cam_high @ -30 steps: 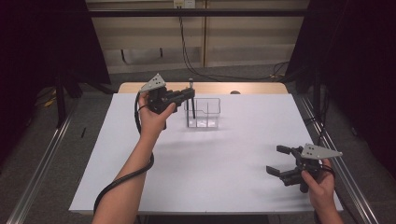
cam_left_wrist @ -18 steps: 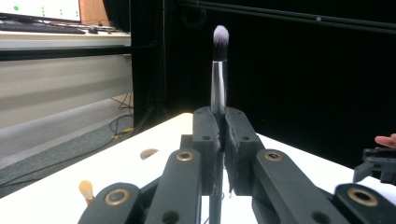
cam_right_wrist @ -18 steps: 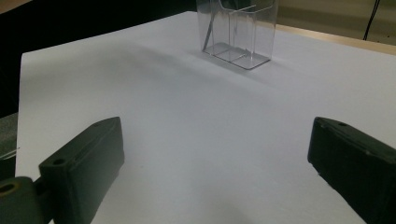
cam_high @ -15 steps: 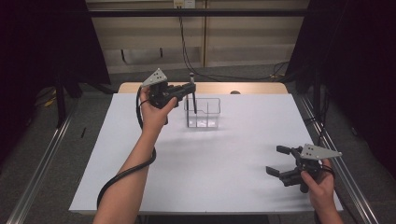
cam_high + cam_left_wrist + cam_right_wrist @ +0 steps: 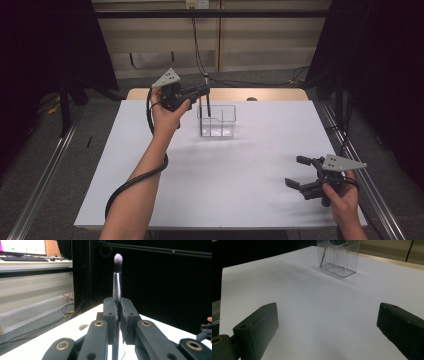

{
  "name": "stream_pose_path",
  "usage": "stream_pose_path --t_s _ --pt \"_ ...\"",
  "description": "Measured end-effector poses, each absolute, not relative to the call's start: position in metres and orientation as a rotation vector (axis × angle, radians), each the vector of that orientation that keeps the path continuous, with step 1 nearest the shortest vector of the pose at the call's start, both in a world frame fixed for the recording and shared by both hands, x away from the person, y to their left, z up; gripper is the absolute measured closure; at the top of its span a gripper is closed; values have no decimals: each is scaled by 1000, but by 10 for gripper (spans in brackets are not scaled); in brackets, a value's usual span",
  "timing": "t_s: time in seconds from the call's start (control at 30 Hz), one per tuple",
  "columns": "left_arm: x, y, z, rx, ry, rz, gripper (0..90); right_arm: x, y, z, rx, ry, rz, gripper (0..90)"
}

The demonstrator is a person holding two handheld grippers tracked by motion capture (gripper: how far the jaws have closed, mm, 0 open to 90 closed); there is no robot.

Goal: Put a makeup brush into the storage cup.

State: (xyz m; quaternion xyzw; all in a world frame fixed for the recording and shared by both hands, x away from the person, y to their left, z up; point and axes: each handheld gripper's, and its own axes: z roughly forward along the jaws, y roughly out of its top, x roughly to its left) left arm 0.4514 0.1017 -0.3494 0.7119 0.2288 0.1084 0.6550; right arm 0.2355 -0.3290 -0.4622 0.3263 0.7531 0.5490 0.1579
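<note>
Where black curtains surround, white table (image 5: 215, 180), clear organizer (image 5: 218, 121), beige wall (image 5: 250, 45)

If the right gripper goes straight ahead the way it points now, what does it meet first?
Probably the clear plastic box far ahead, slightly left of centre. Before it, the right gripper has just bare white table between its open jaws. Depth is hard to judge.

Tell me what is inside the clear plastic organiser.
The clear organiser shows thin dividers. The lower end of the makeup brush, clamped upright in the left hand-held gripper, dips into it. Anything else inside cannot be made out.
</note>
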Motion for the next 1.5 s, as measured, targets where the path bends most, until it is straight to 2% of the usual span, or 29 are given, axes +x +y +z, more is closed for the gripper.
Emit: stream_pose_path --t_s 0.9,1.5 --pt "467 101 -354 1600 609 344 838 235 -330 -462 930 2150 1564 36" --pt "466 98 -367 1627 623 349 837 235 -331 -462 929 2150 1562 36"
